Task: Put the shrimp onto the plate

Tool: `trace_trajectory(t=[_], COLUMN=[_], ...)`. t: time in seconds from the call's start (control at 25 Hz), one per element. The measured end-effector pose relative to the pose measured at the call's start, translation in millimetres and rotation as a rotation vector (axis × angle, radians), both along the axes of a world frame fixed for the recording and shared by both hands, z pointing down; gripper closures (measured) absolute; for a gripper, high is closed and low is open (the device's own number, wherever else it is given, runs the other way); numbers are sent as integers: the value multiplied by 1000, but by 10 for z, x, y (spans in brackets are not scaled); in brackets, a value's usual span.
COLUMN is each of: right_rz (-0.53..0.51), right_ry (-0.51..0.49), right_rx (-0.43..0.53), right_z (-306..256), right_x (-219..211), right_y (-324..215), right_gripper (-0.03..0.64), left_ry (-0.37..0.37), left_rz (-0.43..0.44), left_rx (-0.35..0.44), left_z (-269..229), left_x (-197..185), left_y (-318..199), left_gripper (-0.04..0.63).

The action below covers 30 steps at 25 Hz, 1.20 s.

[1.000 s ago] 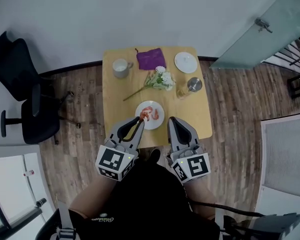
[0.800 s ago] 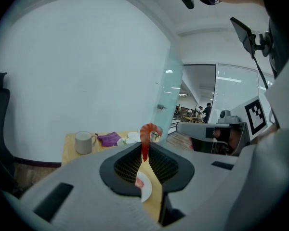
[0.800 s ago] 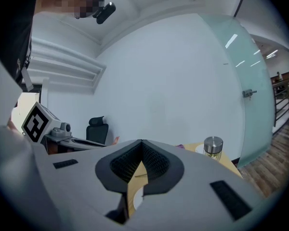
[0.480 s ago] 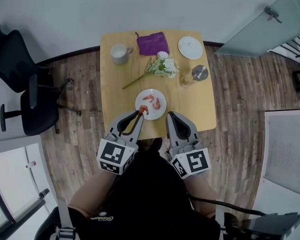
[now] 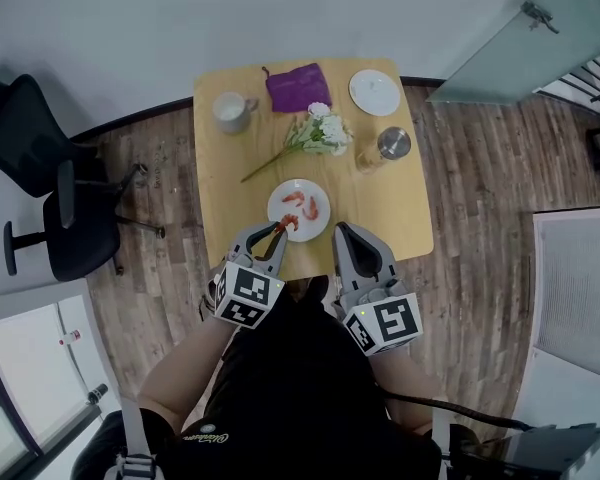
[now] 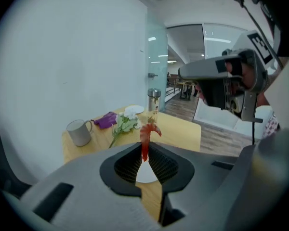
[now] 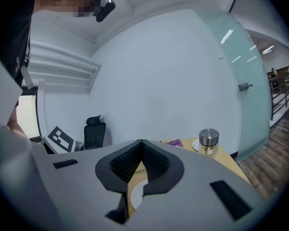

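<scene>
In the head view, a square yellow wooden table [image 5: 220, 188] carries a round white plate [image 5: 310, 226] near its front edge. Two pink shrimp [image 5: 293, 199] lie on the plate. The left gripper [image 5: 278, 233] reaches in from the near side, and its tips pinch a third, orange-red curled shrimp [image 5: 285, 225] right over the plate's near-left rim. Whether this shrimp touches the plate cannot be told from here. The right gripper [image 5: 340, 230] hovers just beside the plate's near-right edge.

In the left gripper view, the shrimp's straighter end is clamped between the ribbed black pads, and its curled end sticks out past the tips. The plate shows below, through the gap between the jaws. Farther back on the table stand a pale mug [image 6: 78, 131], a crumpled purple cloth [image 6: 105, 120], a sprig of white flowers [image 6: 125, 124] and a glass jar with a metal lid [image 6: 154, 100].

In the right gripper view, the jaws are pressed together at the tips with nothing between them. A sliver of the plate shows beneath, and a black office chair [image 7: 94, 131] stands by the wall.

The shrimp looks light and small, probably a little soft, with a slick shell. A gentle pinch across the thicker straight body should hold it better than one on the thin curl, and on release it could cling to the ribbed pads or roll towards the rim.
</scene>
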State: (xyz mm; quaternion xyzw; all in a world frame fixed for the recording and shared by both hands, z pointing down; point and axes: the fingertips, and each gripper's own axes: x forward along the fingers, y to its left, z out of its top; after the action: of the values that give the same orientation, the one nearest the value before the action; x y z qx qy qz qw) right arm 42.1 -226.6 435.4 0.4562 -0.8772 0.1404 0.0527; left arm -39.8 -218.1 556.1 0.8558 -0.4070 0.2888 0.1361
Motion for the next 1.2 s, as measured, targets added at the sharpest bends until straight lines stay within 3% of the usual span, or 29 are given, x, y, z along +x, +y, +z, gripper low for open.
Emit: trace_trajectory(t=[0.44,0.72,1.2], right_rz=[13,22,54], right_ry=[3,5,-11], right_rx=[-11,-17,-23], right_z=[40,51,37], right_x=[41,67,121], right_y=[4,-8,-40], right_gripper=[615,615,615], left_ry=[-272,-445,-575], left_rz=[207,391,520], left_rx=[-88,-120,-161], left_z=[729,1115,1438], left_x=[123,189,209], left_y=[-168,-200,-180], left_gripper=[548,548,546])
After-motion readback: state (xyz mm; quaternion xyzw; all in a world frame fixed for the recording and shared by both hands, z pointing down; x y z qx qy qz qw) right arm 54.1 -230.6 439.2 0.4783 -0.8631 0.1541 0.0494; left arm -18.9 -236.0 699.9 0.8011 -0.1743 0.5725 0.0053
